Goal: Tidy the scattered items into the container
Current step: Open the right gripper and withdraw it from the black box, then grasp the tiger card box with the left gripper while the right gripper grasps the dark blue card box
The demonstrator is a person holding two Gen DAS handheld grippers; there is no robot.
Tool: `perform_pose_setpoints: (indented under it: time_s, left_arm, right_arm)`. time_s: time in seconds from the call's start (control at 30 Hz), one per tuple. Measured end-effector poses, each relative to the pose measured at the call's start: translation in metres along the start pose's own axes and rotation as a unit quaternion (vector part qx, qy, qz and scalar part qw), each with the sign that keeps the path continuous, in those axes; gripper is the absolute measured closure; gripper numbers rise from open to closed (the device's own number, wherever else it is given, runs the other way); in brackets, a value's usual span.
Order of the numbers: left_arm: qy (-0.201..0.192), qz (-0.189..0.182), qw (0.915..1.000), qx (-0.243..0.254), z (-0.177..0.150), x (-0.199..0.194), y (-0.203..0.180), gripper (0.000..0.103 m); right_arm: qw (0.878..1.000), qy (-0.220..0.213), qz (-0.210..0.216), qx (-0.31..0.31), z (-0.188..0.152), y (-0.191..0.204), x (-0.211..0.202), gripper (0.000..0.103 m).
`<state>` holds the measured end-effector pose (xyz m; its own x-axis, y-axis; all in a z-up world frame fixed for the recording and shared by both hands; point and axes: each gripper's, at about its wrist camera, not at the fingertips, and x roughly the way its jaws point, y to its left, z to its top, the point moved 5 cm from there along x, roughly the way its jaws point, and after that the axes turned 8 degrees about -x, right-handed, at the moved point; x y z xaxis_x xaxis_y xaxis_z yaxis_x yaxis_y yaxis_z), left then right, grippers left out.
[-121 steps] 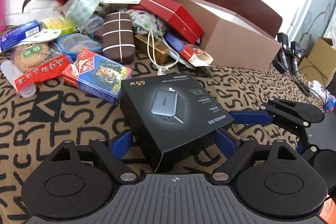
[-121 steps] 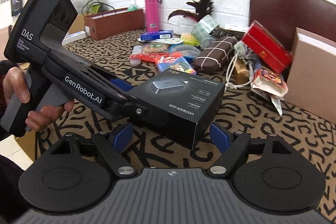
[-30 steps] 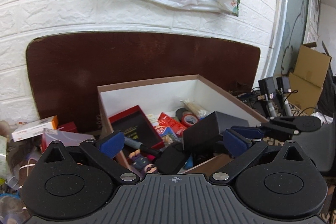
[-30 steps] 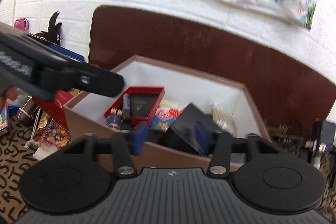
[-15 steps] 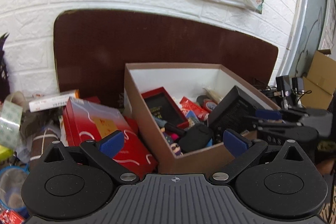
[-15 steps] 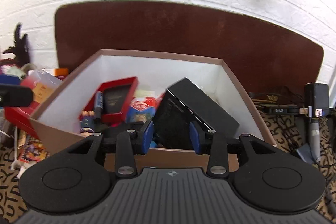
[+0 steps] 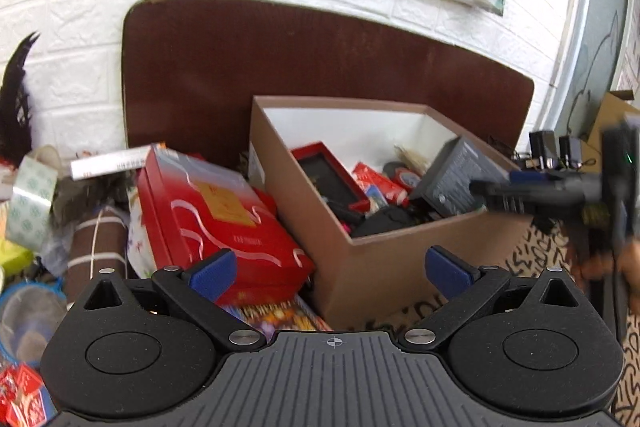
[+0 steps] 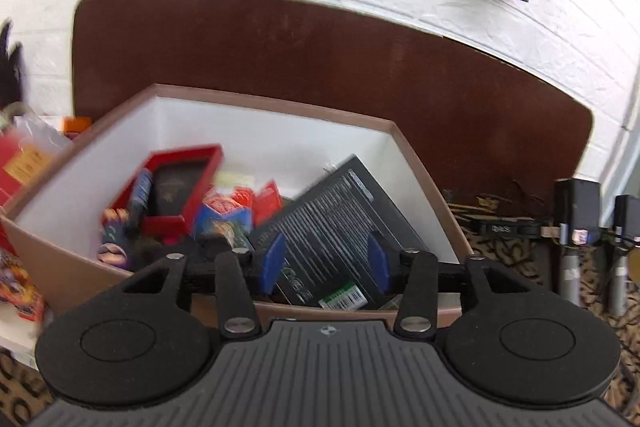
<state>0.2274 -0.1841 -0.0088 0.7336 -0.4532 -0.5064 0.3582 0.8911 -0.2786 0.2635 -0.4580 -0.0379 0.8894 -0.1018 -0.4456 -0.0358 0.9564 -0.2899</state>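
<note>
The brown cardboard box (image 7: 384, 259) with white inner walls stands by the wall and holds several items. A black charger box (image 8: 340, 227) leans tilted inside it at the right; it also shows in the left wrist view (image 7: 452, 171). My right gripper (image 8: 324, 263) is open over the box's front rim, its blue pads either side of the charger box and apart from it. My left gripper (image 7: 328, 271) is open and empty, in front of the brown box's left corner. The right gripper also shows, blurred, in the left wrist view (image 7: 520, 187).
A red gift box (image 7: 216, 215) leans on the brown box's left side. Further left lie a brown banded case (image 7: 94, 251), a tape roll (image 7: 32, 195), a blue-rimmed tub (image 7: 28, 311) and small packets. Cables and chargers (image 8: 576, 223) sit to the right.
My right gripper has opened and let go of the black charger box, which now lies tilted in the brown box. My left gripper has drawn back and to the left.
</note>
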Motion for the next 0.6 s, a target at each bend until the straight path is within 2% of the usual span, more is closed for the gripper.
perform_pose_setpoints:
  time_s: [0.03, 0.1, 0.13, 0.17, 0.23, 0.27, 0.3, 0.37, 0.4, 0.5, 0.6]
  left_arm:
    - [0.002, -0.002, 1.0, 0.004, -0.003, -0.001, -0.001, 0.0]
    - [0.002, 0.002, 0.9999, 0.012, -0.007, -0.005, -0.003, 0.0]
    - [0.001, 0.002, 0.9999, 0.016, -0.008, -0.008, -0.003, 0.0]
    - [-0.003, 0.003, 0.9998, 0.019, -0.009, -0.01, -0.002, 0.0]
    - [-0.009, 0.006, 0.9998, 0.019, -0.009, -0.012, 0.0, 0.0]
    - [-0.01, 0.007, 0.9998, 0.015, -0.008, -0.012, 0.001, 0.0]
    - [-0.01, 0.007, 0.9999, 0.009, -0.009, -0.012, 0.002, 0.0]
    - [-0.006, 0.006, 1.0, -0.003, -0.012, -0.012, 0.004, 0.0]
    - [-0.006, 0.005, 1.0, -0.007, -0.015, -0.013, 0.004, 0.0]
    - [-0.009, 0.006, 0.9999, -0.011, -0.029, -0.022, 0.007, 0.0]
    - [-0.011, 0.001, 0.9992, -0.038, -0.048, -0.036, 0.014, 0.0]
  right_arm:
    - [0.999, 0.011, -0.019, 0.024, 0.001, -0.007, 0.004, 0.039]
    - [0.996, 0.039, -0.059, 0.063, 0.005, -0.025, 0.022, 0.041]
    - [0.992, 0.067, -0.053, 0.095, 0.003, -0.035, 0.035, 0.039]
    - [0.988, 0.084, -0.017, 0.131, -0.001, -0.041, 0.044, 0.03]
    - [0.989, 0.094, 0.045, 0.104, 0.006, -0.032, 0.046, 0.02]
    - [0.989, 0.079, 0.097, 0.081, 0.01, -0.025, 0.041, 0.037]
    - [0.986, 0.061, 0.134, 0.076, 0.013, -0.02, 0.034, 0.044]
    - [0.992, 0.038, 0.094, 0.08, 0.015, -0.021, 0.023, 0.035]
    - [0.993, 0.031, 0.086, 0.079, 0.015, -0.02, 0.018, 0.034]
    - [0.991, 0.005, 0.112, 0.078, 0.009, -0.005, -0.006, 0.026]
    - [0.989, -0.043, 0.132, 0.05, 0.0, 0.021, -0.045, 0.016]
